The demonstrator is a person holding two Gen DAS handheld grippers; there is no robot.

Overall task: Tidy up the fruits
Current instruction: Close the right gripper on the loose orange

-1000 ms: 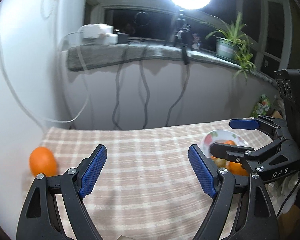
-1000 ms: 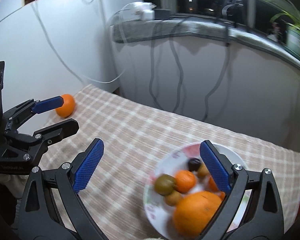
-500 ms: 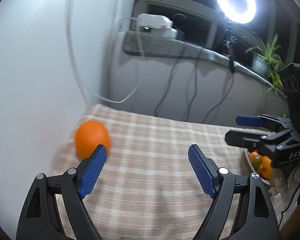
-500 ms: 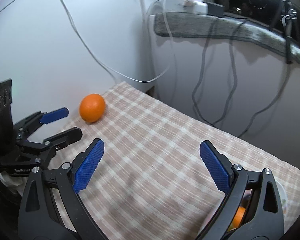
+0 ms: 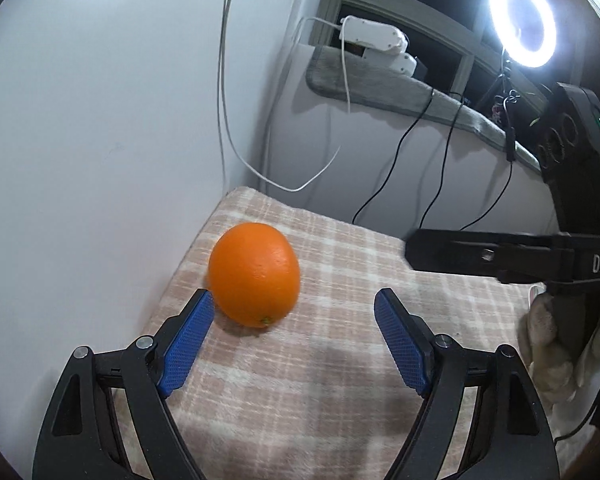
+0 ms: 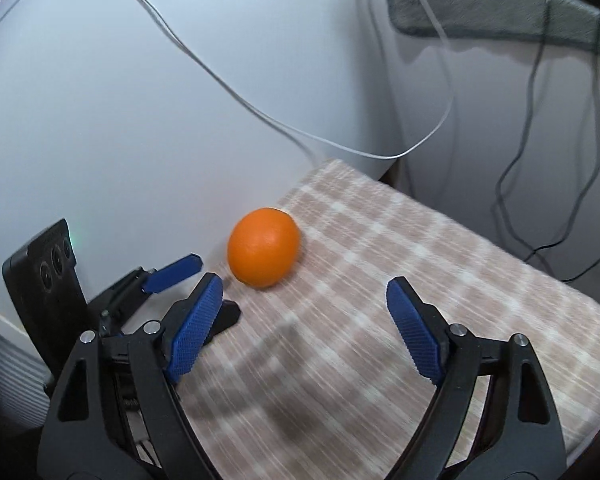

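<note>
Jaws spread on both grippers; I'm lining my left gripper up on the orange, which needs centring before closing.

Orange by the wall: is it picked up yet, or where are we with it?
Not yet. The orange lies loose on the checked cloth near the wall. The left gripper is open around its near side, one blue pad beside it. The right gripper is open and empty. Gripping and moving it remain.
</note>
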